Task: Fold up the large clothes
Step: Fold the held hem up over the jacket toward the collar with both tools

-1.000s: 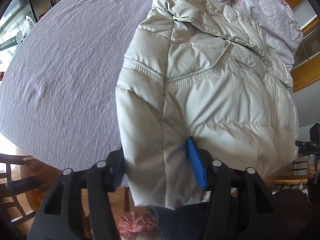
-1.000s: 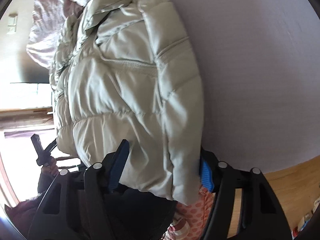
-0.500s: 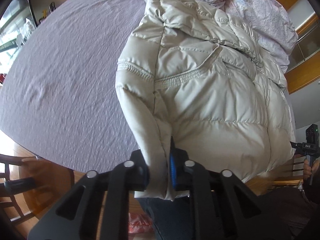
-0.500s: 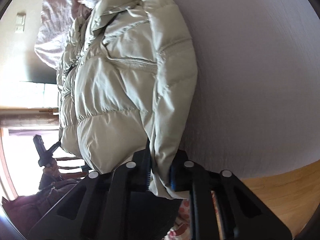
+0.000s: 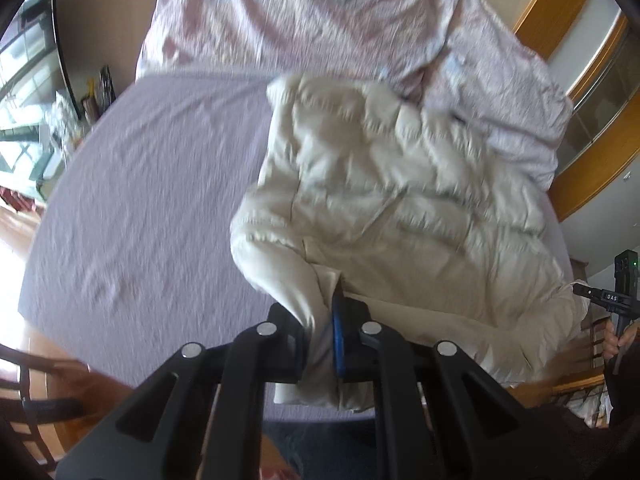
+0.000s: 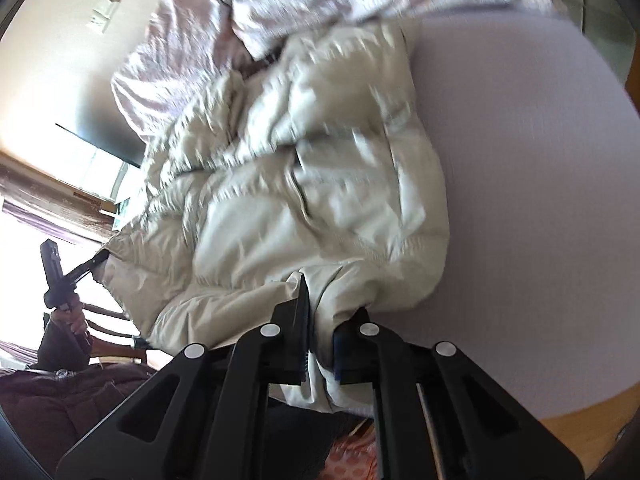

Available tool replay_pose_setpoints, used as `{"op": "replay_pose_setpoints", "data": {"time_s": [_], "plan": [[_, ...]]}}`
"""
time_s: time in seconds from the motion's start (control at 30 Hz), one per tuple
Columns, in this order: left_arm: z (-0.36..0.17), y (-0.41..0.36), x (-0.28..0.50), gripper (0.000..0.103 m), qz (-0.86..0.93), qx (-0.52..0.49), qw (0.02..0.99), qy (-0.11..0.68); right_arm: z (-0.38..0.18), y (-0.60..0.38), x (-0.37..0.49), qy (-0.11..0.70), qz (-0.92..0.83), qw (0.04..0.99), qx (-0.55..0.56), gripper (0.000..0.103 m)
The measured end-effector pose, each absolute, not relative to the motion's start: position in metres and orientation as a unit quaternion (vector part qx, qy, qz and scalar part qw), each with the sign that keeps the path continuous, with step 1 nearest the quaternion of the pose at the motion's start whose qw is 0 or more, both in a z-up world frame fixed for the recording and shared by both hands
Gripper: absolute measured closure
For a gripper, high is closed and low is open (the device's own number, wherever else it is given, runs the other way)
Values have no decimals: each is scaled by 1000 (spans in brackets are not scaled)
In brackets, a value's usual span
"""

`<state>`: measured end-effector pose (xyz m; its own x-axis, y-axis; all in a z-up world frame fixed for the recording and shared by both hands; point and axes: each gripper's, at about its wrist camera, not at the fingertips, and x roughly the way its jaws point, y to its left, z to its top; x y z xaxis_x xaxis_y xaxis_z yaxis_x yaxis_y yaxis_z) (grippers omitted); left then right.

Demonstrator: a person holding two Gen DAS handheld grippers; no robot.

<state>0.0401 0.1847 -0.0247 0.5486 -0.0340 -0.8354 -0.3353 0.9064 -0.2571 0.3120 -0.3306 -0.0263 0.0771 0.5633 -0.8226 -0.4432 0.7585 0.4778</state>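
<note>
The bed (image 5: 152,208) with its lilac sheet stretched ahead of both tongs, crumpled bedding (image 5: 320,20) at its far end. Across it lay the cream puffer jacket (image 5: 392,200) — bulky, light, soft, probably slippery, so the hem's corners looked the sensible hold. The left tongs (image 5: 322,344) and right tongs (image 6: 320,344) each pinched that near hem.

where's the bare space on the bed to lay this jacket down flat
Free: the lavender sheet, a wide bare stretch between the puffer jacket and the bed's near edge. Crowded: the far end, where the rumpled floral duvet is heaped against the jacket's top. Left gripper and right gripper are clamped on its hem.
</note>
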Motion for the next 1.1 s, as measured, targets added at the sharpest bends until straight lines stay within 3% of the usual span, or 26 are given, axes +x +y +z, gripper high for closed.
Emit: {"op": "replay_pose_setpoints", "data": {"time_s": [0.5, 1.1], "plan": [[34, 216, 147, 92, 128, -172, 895, 391, 35, -288, 410, 499, 312, 808, 26, 95], [12, 246, 281, 92, 153, -170, 880, 417, 0, -234, 511, 520, 209, 828, 34, 95]]}}
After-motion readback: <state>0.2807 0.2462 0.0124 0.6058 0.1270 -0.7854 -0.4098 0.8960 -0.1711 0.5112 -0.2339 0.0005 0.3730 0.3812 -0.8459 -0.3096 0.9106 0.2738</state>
